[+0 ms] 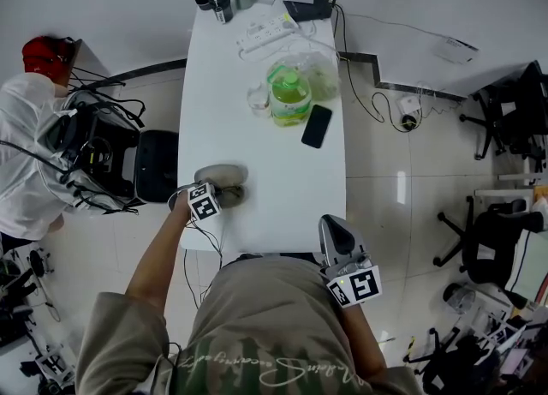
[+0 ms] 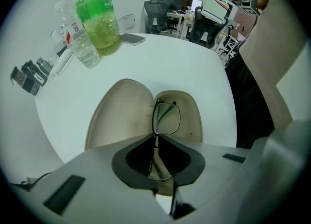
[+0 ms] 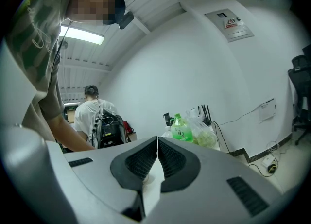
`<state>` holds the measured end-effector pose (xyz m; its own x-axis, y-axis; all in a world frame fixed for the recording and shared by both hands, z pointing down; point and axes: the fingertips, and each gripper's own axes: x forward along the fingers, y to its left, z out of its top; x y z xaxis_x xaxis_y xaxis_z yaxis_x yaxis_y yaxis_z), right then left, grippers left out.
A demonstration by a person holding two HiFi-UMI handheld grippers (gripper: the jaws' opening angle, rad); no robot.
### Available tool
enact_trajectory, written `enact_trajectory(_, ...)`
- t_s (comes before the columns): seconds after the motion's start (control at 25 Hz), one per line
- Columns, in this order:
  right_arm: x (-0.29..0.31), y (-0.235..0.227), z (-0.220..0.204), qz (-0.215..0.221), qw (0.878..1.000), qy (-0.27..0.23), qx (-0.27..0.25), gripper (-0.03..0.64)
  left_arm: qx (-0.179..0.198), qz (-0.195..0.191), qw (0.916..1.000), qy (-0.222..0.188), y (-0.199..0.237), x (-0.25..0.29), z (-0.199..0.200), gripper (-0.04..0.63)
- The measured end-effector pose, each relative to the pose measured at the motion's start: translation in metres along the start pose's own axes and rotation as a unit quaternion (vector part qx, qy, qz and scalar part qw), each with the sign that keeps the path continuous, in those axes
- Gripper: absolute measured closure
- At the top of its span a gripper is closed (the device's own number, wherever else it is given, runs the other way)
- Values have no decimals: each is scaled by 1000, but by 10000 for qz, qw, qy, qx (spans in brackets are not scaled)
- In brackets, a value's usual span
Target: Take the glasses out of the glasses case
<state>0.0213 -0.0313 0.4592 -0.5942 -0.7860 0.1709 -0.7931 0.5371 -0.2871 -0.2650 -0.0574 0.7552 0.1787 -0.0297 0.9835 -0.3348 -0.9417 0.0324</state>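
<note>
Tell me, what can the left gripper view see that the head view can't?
Only the left gripper view: the glasses, pinched in the shut jaws of the left gripper above the beige lining of the open case. Only the head view: the right gripper, close to the person's body, and the power strip at the far end. Both: the white table, green bottle, phone and case.

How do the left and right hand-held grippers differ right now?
The left hand-held gripper is shut on the glasses; the right hand-held gripper is shut on nothing. The left one is at the open case on the table; the right one is away from the case and aims across the room. Shared: both have their jaws together.
</note>
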Motion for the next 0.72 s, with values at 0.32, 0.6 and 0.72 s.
enact_trajectory(0.32,-7,0,-7,-106,9999,15,7,603,121,20,9998,130,3,3,0,571)
enact_trajectory(0.6,-14,0,-9,-209,9998,30,2,603,190,61,9998,21,3,1,1,574)
enact_trajectory(0.72,-16,-1,-8,-251,9997,31,0,604,153,117,9998,-61,4,0,0,577)
